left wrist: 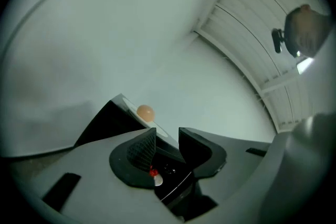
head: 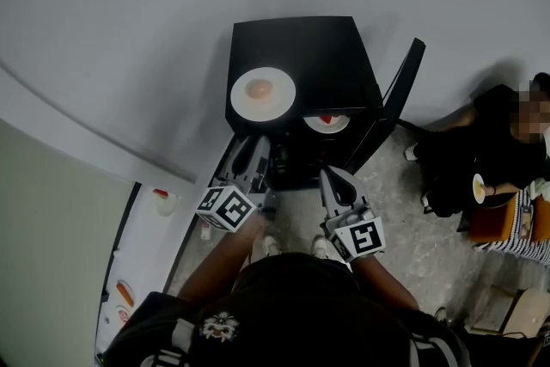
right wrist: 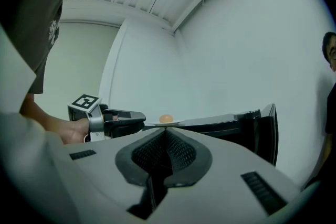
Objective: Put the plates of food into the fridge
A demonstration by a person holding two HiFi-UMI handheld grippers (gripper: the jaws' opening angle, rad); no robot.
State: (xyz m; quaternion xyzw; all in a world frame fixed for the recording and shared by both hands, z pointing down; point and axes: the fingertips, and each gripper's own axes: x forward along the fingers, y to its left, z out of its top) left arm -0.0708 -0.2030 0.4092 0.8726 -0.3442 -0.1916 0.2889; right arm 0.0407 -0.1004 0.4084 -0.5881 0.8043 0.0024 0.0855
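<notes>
Your left gripper (left wrist: pixel 167 136) has its jaws a little apart, and nothing is between them. Your right gripper (right wrist: pixel 165 132) has its jaws shut tight and holds nothing. Both point at the small black fridge (head: pixel 331 56). Its door (head: pixel 402 90) is open. A white plate (head: pixel 280 97) with a round orange bit of food sits on top of the fridge. A second plate (head: pixel 339 125) with red food is inside the fridge.

Soft, even overhead light, strong fisheye warping with dark corners, fridge (head: pixel 326 56) interior in deep shadow.
</notes>
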